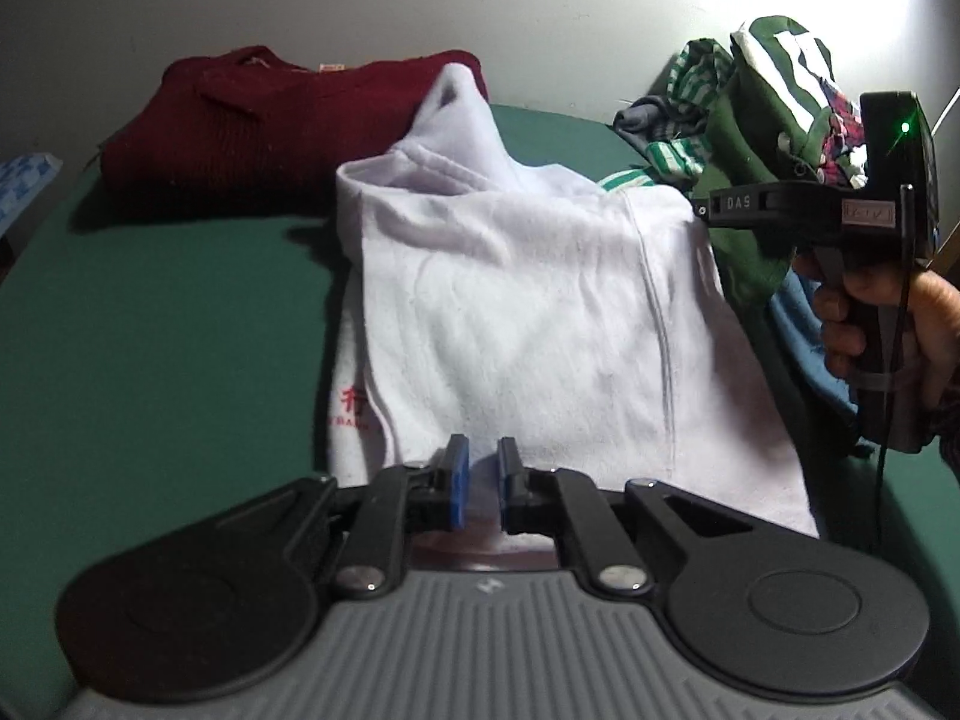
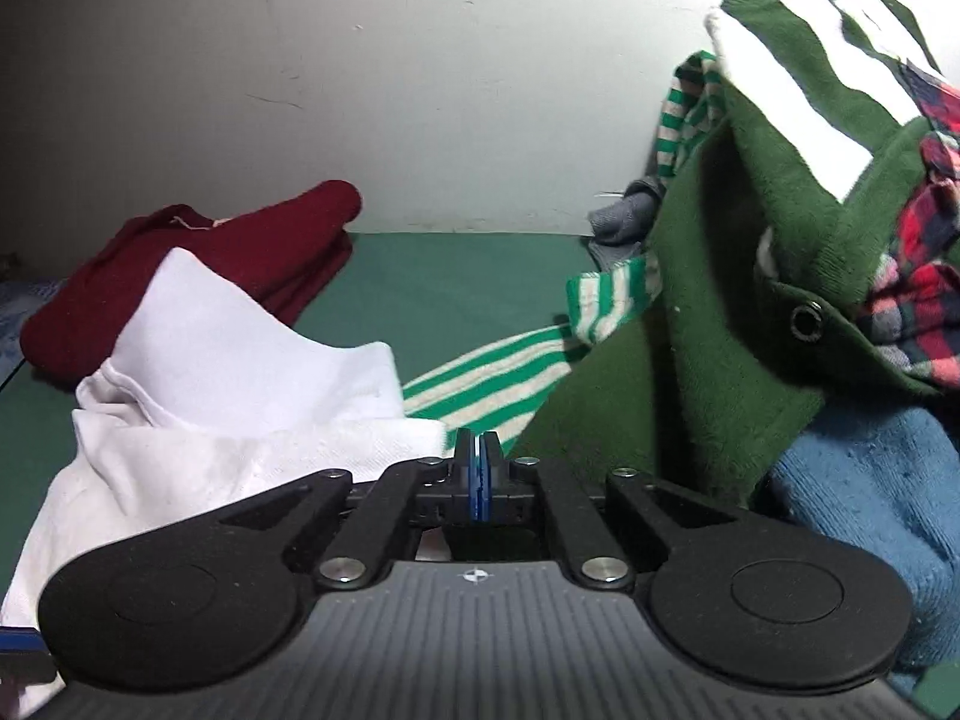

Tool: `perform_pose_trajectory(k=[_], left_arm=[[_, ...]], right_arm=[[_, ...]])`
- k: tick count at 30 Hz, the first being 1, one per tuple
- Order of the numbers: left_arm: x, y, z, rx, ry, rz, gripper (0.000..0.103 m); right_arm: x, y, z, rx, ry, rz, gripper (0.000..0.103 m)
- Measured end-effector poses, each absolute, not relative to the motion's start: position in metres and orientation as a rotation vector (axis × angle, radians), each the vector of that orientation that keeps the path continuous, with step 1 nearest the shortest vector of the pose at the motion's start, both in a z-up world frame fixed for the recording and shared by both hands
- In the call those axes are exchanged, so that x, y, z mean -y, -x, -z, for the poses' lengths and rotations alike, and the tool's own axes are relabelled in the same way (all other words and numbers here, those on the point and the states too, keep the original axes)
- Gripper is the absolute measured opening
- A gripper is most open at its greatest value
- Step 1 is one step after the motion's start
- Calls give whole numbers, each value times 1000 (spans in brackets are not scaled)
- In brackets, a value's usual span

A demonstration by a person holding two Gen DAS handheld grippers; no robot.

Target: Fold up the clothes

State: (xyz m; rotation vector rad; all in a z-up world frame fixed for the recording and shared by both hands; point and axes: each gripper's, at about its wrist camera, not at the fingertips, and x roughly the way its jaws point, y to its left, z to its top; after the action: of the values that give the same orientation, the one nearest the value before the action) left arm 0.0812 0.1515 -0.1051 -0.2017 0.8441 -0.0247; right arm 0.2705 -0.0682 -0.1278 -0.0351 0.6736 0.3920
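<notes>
Jaws, left: left gripper (image 1: 480,483) shows a narrow gap between its blue pads, with white cloth behind the gap; whether the pads pinch that cloth I cannot tell.
Jaws, right: right gripper (image 2: 478,474) is clenched pad to pad, nothing visible between.
Task's thing: white shirt (image 1: 528,312) lies folded at frame centre on the green surface (image 1: 150,330), its collar end standing up toward the wall.
Done already: dark red sweater (image 1: 270,126) sits folded at upper left.
Risk, collar: the raised end may flop open if the shirt gets dragged.
Risk, pile: green jacket (image 2: 690,312) and striped top (image 2: 498,372) touch the shirt's right edge; a pull there may snag them.
Risk, crowding: hand (image 1: 870,324) on the right gripper sits close to the pile.
Open room: bare surface lies left of the shirt.
Edges: wall behind; pile closes the right.
</notes>
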Motion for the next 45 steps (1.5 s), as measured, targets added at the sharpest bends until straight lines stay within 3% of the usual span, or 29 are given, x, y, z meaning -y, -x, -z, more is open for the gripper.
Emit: perform_pose_trajectory(k=[3,6,12,13,16,17,19,25,27,29,30,33,36,45], left_arm=[[-156,-80,105,-843,199,31,23],[-161,-80,106,-839,199,36,23],[-161,-77,105,-833,142,75,22],[-162,-76,103,-838,135,77,22],[-162,-62,88,-805,114,95,14],[-162,-56,83,-785,108,106,16],[-160,-55,85,-799,104,114,33],[-163,-58,103,-835,106,114,33],[-165,-57,102,-840,109,121,34],[-163,-54,99,-843,87,125,33],[-162,-51,96,-843,77,126,32],[-158,-32,85,-808,78,182,33],[-152,-19,87,-823,81,213,37],[-152,34,101,-860,51,261,36]], right_arm=[[80,-243,107,-589,-9,-462,10],[71,-222,103,-678,-50,-711,12],[69,-233,134,-761,81,-508,8],[81,-239,136,-761,19,-463,0],[97,-226,123,-770,-128,-514,7],[98,-215,115,-751,-143,-565,7],[92,-190,106,-739,-140,-672,9],[60,-155,126,-859,-21,-727,8],[73,-157,135,-864,-34,-640,0],[85,-154,134,-848,-48,-547,0],[86,-147,127,-837,-55,-527,7],[81,-111,112,-792,-81,-627,9],[63,-73,115,-826,-47,-742,18],[80,-7,135,-844,-49,-596,22]])
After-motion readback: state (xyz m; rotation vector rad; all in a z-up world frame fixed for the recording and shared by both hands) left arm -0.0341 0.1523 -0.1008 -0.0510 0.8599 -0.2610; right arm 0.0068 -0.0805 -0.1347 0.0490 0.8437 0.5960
